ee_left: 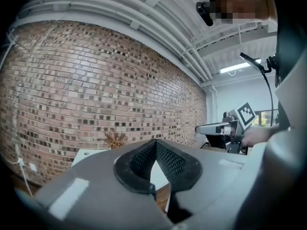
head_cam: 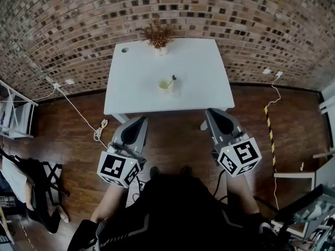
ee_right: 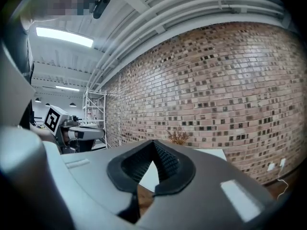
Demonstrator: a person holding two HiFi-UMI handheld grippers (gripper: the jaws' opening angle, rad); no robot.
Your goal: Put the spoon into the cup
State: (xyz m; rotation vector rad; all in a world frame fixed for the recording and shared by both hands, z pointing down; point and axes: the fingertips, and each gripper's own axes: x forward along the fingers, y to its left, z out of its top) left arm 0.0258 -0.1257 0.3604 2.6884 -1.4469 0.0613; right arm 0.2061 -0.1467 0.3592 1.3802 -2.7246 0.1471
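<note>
A pale yellow-green cup point(head_cam: 166, 85) stands near the middle of the white table point(head_cam: 136, 88). The spoon point(head_cam: 173, 78) stands in it, its dark handle sticking up to the right. Both grippers hang short of the table's near edge, above the wooden floor. My left gripper point(head_cam: 140, 118) is shut with nothing in it, and its ribbed pads meet at the tip in the left gripper view point(ee_left: 156, 141). My right gripper point(head_cam: 212, 111) is also shut and holds nothing, pads together in the right gripper view point(ee_right: 153, 142). Neither gripper view shows the cup.
A dried plant in a white pot point(head_cam: 158, 37) stands at the table's far edge, with a round cable hole point(head_cam: 124, 49) at the far left corner. A brick wall runs behind. White cables point(head_cam: 99, 129) lie on the floor at the left, a metal shelf point(head_cam: 15, 114) stands further left, and striped tape point(head_cam: 268, 120) lies at the right.
</note>
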